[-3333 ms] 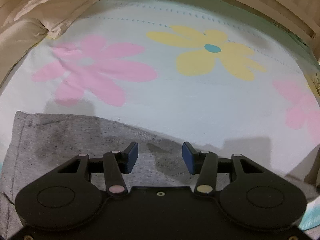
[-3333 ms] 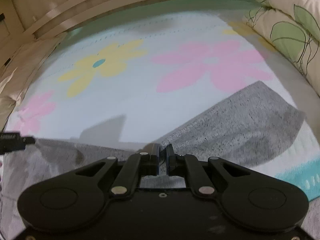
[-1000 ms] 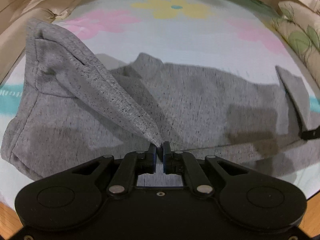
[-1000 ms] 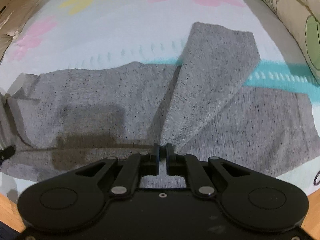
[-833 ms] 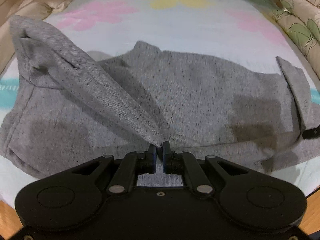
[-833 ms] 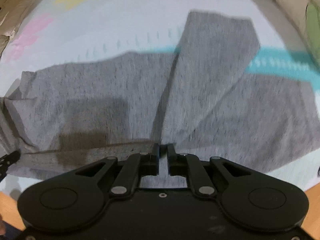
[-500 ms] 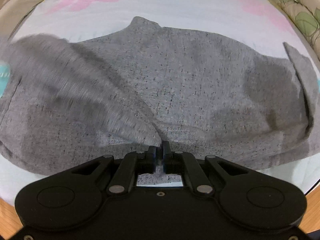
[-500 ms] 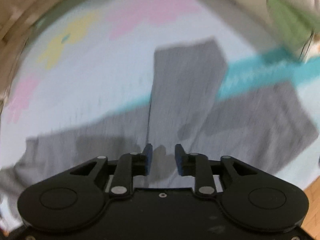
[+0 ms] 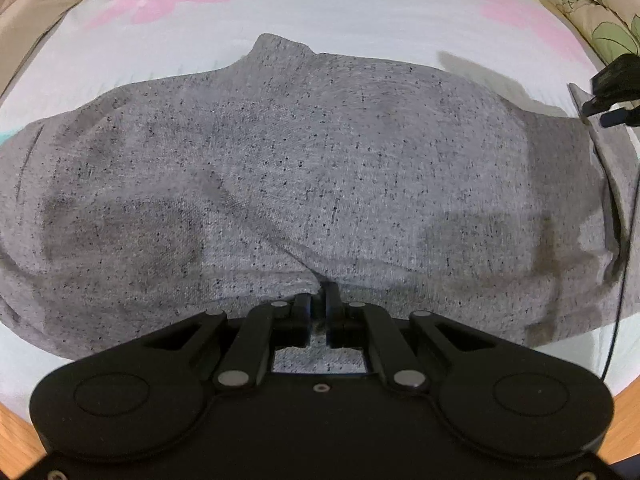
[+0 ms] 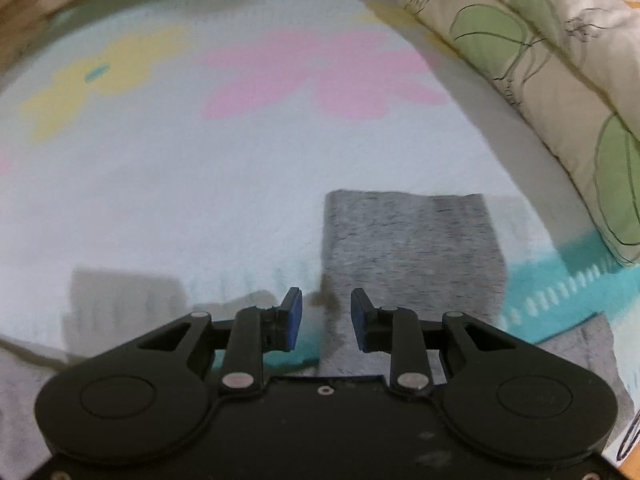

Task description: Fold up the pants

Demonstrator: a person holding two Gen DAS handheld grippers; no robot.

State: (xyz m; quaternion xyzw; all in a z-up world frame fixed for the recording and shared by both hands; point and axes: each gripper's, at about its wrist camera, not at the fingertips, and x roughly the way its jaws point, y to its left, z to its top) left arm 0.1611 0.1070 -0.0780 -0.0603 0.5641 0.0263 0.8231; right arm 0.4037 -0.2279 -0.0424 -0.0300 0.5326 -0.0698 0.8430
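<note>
The grey speckled pants [image 9: 320, 168] lie on a flowered bed sheet, folded over on themselves. My left gripper [image 9: 319, 298] is shut on the near edge of the top layer, low against the cloth. My right gripper [image 10: 326, 312] is open and empty, just above a pant leg end [image 10: 412, 248] that lies flat ahead of it. The right gripper's tip also shows at the far right of the left wrist view [image 9: 612, 96], above the pants' right edge.
The sheet [image 10: 200, 184] has pink and yellow flowers and a teal stripe [image 10: 560, 284]. A leaf-patterned pillow [image 10: 560, 80] lies along the right. A beige pillow [image 9: 36, 12] lies at the far left. The wooden bed edge [image 9: 16, 440] runs along the near side.
The left gripper has laid the lifted flap down flat, still shut on it. The right gripper has let go of the leg, opened and lifted away; the leg now lies flat.
</note>
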